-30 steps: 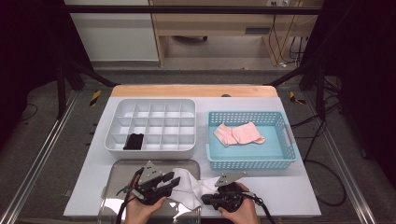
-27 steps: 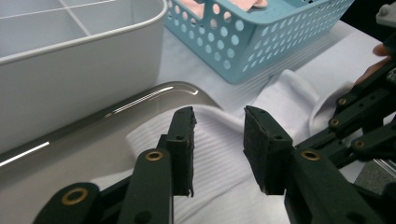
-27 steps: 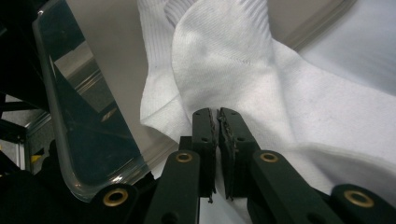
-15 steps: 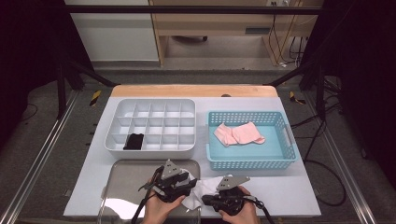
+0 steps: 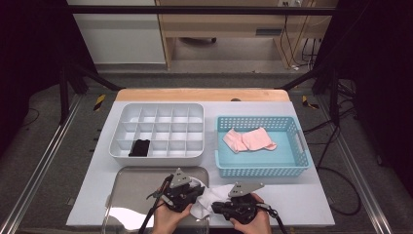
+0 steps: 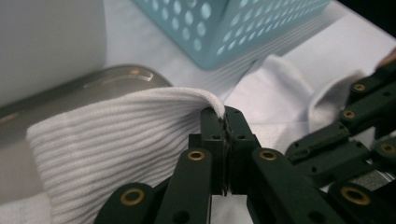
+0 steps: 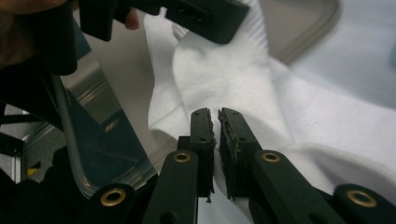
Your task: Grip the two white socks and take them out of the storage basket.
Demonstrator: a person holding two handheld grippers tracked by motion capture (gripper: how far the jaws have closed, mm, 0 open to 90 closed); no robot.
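Pinching the ribbed cuff of the white sock (image 6: pixel 116 154), the left hand-held gripper (image 5: pixel 182 191) has just clamped its jaws on the fabric over the metal tray (image 5: pixel 141 192) at the near edge of the tabletop (image 5: pixel 311 200). The right hand-held gripper (image 5: pixel 234 207) sits just beside it, jaws pressed nearly together on the sock's other end. Behind stand the blue basket (image 5: pixel 297 163) with a pink sock (image 5: pixel 249 140) and the white divided organizer (image 5: pixel 156 129) with a dark item (image 5: pixel 140 147), both clear of the grippers.

high view: above, facing forward-down; tool views: close, sharing white sock (image 6: pixel 116 154)
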